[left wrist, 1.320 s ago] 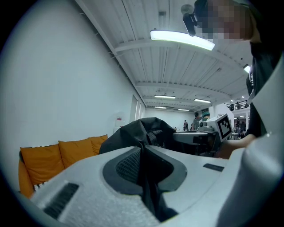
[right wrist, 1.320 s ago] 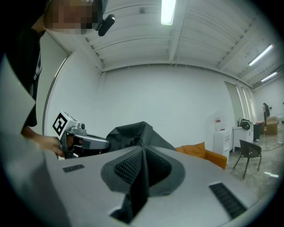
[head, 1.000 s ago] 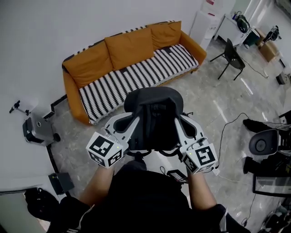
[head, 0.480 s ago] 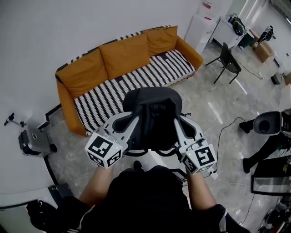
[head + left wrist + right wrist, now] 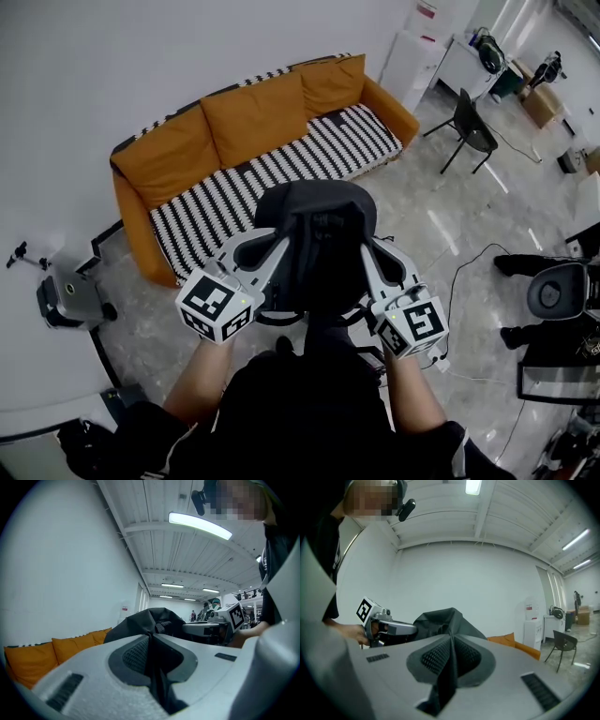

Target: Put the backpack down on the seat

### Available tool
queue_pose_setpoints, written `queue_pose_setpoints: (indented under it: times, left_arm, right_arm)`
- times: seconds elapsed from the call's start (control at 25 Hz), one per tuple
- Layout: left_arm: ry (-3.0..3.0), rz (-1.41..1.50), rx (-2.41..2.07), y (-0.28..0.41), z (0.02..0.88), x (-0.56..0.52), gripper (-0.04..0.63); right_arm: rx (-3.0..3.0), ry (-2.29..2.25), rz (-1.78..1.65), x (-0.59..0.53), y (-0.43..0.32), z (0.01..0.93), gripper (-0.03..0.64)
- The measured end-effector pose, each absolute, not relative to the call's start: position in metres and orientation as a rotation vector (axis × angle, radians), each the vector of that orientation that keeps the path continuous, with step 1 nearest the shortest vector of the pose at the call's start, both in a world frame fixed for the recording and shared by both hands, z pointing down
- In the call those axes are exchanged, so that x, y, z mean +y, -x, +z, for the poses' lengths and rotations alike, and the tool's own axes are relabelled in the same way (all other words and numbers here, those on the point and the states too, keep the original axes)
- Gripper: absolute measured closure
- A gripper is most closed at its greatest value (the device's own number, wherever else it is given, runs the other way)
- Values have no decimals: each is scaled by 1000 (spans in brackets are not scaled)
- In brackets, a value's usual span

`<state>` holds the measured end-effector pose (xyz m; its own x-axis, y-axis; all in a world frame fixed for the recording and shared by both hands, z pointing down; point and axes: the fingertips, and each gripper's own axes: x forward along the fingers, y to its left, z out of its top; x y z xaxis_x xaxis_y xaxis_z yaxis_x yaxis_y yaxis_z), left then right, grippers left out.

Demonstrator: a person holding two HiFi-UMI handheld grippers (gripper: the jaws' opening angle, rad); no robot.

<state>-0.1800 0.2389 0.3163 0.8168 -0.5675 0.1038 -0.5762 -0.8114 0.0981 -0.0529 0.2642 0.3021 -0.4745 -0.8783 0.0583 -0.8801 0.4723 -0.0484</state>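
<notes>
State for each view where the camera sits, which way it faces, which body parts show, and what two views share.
Head view: on the person's head, facing steeply down; forearms, left tongs and right tongs hold the backpack short of the sofa.
Left gripper view: on the left tongs, looking along shut jaws to the right tongs.
Right gripper view: mirrored, towards the left tongs and hand.
Shared: both gripper views show backpack and sofa.

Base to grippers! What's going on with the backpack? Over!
Status: left gripper and right gripper both shut on backpack. It's in the air, not yet on sofa seat. Path looks open.
</notes>
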Motion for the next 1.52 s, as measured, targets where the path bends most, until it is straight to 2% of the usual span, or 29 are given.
queue_pose_setpoints:
  times: [0.56, 1.52]
  left_arm:
    - [-2855, 146, -950, 156, 326, 180, 555]
    - [-2790, 161, -1074, 83, 321, 9, 555]
  right_arm:
    - [-2693, -1562, 130, 202, 26, 317, 578]
    - [-2768, -1439, 151, 22, -47, 311, 578]
